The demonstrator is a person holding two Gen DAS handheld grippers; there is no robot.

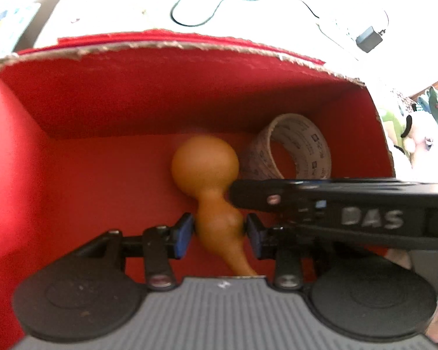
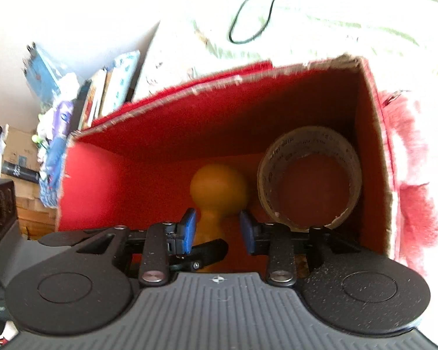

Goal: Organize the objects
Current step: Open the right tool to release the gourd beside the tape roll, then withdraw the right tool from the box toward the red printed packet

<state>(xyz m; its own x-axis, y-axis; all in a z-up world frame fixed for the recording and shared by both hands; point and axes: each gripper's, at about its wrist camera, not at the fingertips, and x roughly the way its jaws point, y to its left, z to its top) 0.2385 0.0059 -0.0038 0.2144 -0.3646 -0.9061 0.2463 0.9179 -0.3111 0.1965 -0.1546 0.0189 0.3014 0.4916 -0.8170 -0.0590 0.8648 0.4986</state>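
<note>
Clamping the orange gourd-shaped object [image 1: 216, 204] at its neck, left gripper [image 1: 219, 232] is narrow, inside the red box [image 1: 160, 93]. Bulb end points toward the far wall, beside the tape roll [image 1: 292, 148]. Right gripper [image 2: 217, 232] straddles the neck, part-open; contact unclear.

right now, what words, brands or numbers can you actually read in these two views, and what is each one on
"DAS": raised letters on the black arm of the right tool crossing the left wrist view.
Small dark print on the beige roll of packing tape inside the red cardboard box: too small to read.
Covers of the colourful books beyond the box: blurred, unreadable.
Nothing on the orange gourd-shaped wooden object held by the left tool.
</note>
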